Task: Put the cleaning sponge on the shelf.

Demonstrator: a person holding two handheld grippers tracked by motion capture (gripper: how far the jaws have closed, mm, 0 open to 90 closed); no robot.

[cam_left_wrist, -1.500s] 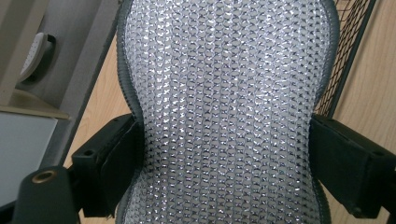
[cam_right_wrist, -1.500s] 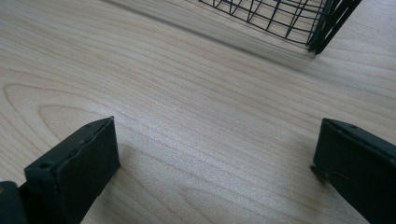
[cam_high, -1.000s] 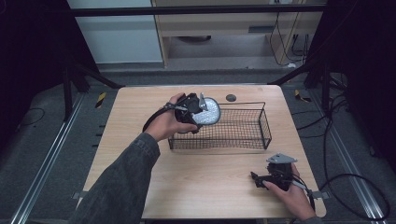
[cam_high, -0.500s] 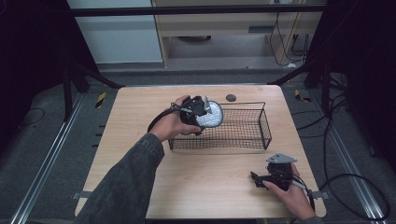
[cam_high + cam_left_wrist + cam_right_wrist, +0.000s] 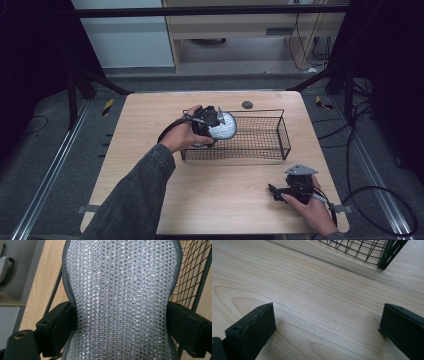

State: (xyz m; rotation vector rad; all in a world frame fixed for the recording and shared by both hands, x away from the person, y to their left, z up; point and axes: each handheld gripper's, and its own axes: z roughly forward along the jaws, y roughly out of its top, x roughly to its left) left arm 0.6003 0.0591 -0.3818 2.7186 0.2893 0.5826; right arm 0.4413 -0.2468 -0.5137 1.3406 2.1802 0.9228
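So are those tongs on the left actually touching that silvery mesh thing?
Touching. In the left gripper view both black jaws press against the sides of the silvery mesh pad, pinching it at its narrow waist, so the left tongs are clamped on it.

High view: fixed overhead, looks forward and down across the whole wooden table (image 5: 150,130), forearms entering from the bottom edge.

Left gripper view: rides the left gripper (image 5: 212,122), looks along its jaws, very near a silver mesh pad (image 5: 120,300) between them; wire basket (image 5: 195,282) just behind.

Right gripper view: rides the right gripper (image 5: 287,190), low over the tabletop, facing the basket's corner ahead. All three views share the basket and tabletop.
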